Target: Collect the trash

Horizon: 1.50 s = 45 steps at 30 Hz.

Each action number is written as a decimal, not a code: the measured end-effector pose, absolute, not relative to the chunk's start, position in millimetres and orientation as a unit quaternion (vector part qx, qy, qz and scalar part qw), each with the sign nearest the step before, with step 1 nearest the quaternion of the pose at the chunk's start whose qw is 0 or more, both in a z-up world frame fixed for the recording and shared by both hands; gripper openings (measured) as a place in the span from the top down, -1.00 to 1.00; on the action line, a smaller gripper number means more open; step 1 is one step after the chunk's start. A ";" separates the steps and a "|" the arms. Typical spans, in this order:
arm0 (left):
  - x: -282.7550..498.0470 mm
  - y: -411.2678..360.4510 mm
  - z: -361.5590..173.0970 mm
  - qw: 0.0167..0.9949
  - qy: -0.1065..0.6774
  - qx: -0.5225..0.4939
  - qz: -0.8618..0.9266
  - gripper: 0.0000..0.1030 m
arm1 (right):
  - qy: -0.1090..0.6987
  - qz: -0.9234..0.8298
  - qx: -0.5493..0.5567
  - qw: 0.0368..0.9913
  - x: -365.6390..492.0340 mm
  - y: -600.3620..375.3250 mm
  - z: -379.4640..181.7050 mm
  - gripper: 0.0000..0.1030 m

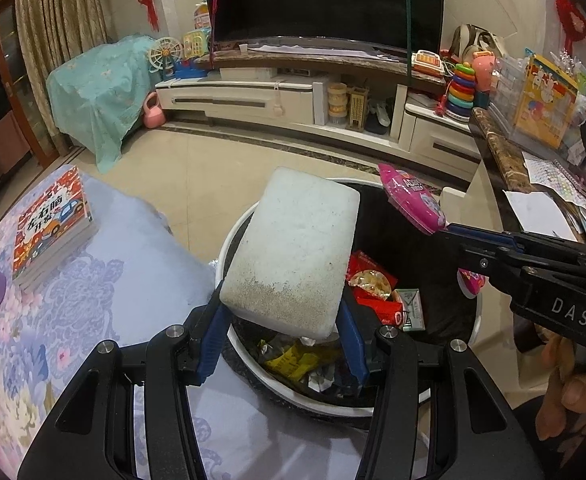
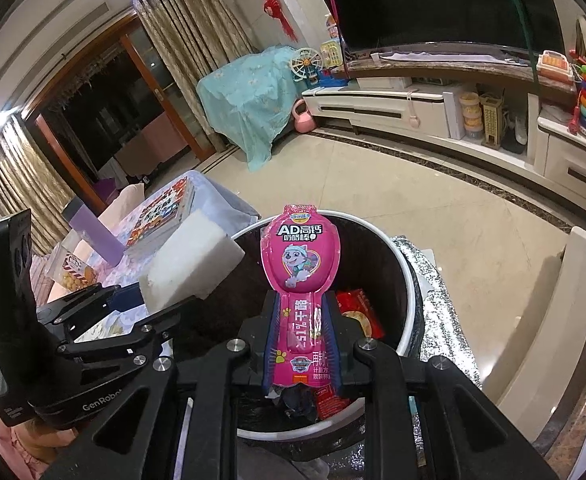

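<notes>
- Right, the white foam block (image 1: 293,252) is up in the air over the near-left rim of the trash bin (image 1: 229,240), tilted, its speckled lower end pinched between blue pads.
- It looks light, stiff and crumbly, I'd say; a grip across the narrow end as here should hold, but squeezing harder could dent it.
- Alongside it, the pink snack wrapper (image 2: 299,280) stands upright above the bin's open mouth, its narrow stem clamped, its wide head free.
- That wrapper reads as thin, glossy film: floppy and probably slippery, so the stem is the sensible place to take it.
- The left gripper (image 1: 281,320) is closed onto the foam block at a moderate width, reaching in over the flowered tablecloth's (image 1: 93,300) edge.
- The right gripper (image 2: 301,332) is pinched narrow on the wrapper, coming in low from the bin's right side.
- Down inside the bin: red and yellow packets already lying there.
- On the table's far-left corner sits a stack of books (image 1: 51,224), well apart from the action.
</notes>
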State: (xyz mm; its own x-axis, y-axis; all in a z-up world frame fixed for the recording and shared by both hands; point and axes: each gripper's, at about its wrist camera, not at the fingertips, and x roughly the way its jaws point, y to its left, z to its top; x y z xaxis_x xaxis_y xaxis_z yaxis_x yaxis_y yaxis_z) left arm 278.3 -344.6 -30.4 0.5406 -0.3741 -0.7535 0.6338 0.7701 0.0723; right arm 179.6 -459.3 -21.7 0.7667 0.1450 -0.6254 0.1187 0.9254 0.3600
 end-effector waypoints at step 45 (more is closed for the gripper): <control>149.2 -176.6 -4.3 0.925 0.308 0.036 -0.221 -0.72 | 0.261 0.005 0.228 0.938 77.3 -381.2 0.6 -0.69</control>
